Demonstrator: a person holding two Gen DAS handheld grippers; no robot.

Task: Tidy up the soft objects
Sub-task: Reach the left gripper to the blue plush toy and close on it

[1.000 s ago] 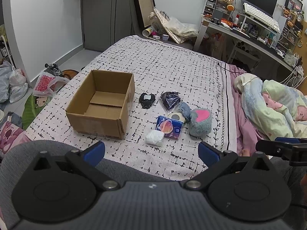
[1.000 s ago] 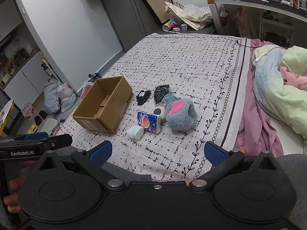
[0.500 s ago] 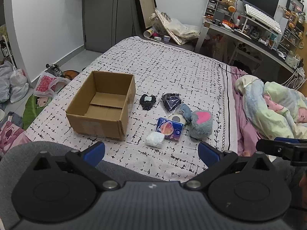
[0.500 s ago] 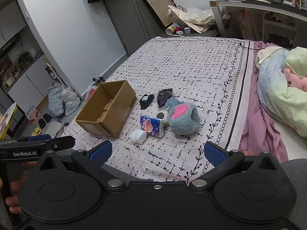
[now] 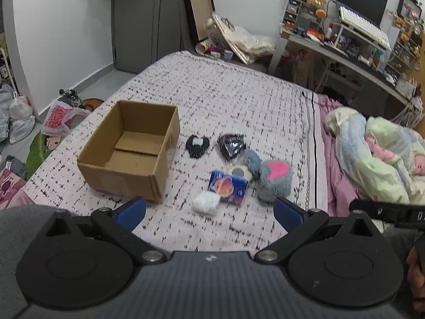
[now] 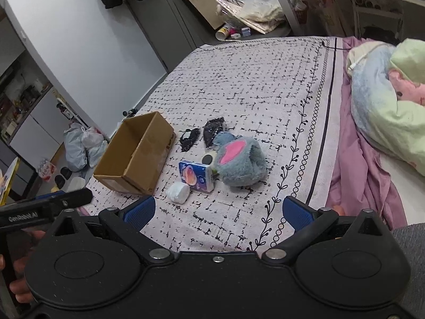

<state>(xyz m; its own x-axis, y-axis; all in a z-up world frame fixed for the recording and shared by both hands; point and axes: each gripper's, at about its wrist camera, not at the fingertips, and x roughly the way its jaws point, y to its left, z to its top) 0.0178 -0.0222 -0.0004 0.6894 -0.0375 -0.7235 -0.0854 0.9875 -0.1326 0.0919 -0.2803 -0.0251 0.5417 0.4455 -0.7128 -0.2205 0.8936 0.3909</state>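
Note:
An open cardboard box [image 5: 127,148] [image 6: 138,154] stands empty on the patterned bedspread. Right of it lie a black fuzzy item [image 5: 197,145] [image 6: 189,138], a dark wrapped bundle [image 5: 230,145] [image 6: 212,130], a blue-grey plush with a pink patch [image 5: 273,179] [image 6: 240,163], a blue tissue pack [image 5: 227,190] [image 6: 197,176] and a white soft wad [image 5: 205,202] [image 6: 178,192]. My left gripper [image 5: 209,211] and right gripper [image 6: 217,211] both hang open and hold nothing, short of the objects at the bed's near end.
A crumpled pastel blanket [image 5: 377,154] [image 6: 385,93] lies on the bed's right side. Bags [image 5: 61,115] sit on the floor to the left. A cluttered desk [image 5: 345,47] stands at the back right. Each view shows the other gripper at its edge, held in a hand.
Both grippers have risen and edged forward toward the bed; the objects now sit lower and nearer in each view. Nothing on the bed has moved.

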